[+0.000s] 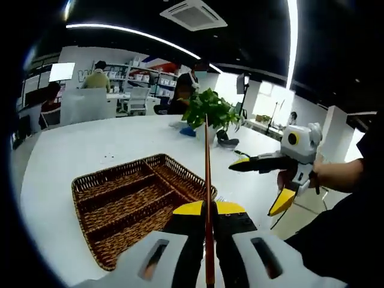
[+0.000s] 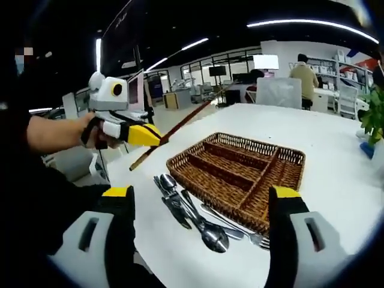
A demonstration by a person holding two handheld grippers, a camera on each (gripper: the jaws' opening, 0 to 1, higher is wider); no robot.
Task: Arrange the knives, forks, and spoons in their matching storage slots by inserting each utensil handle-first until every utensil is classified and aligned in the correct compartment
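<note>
I am holding my right gripper [image 2: 201,207] with its jaws spread wide and nothing between them, hovering just above the near edge of the wicker tray [image 2: 240,168]. Nearest to me, on the white table [image 2: 336,156] just beside the tray's near wall, the pile of utensils [image 2: 198,216] is lying loose: I am making out a spoon [image 2: 213,236], another spoon bowl [image 2: 167,181], dark knife-like handles and the tines of a fork [image 2: 257,240] touching the tray's corner. Beyond them the tray's compartments are all looking bare in both views, so I am judging that the sorting has barely begun and the spoons, knives and forks are all waiting to go in. To the tray's left in the right gripper view, my left gripper [image 2: 161,139] is pinching a long reddish-brown stick [image 2: 180,127], a chopstick as far as I can tell, its jaws pressed together on it with the stick angling up and away over the table edge. In the left gripper view the same stick [image 1: 207,198] is running straight up between my left gripper [image 1: 209,225] jaws, with the tray [image 1: 138,201] below and to its left, and my right gripper [image 1: 258,180] is showing open off to the tray's right. Farther off, a potted plant [image 1: 210,111] is standing on the table past the tray. I am reckoning the stick is the first item being carried, with everything left to place.
</note>
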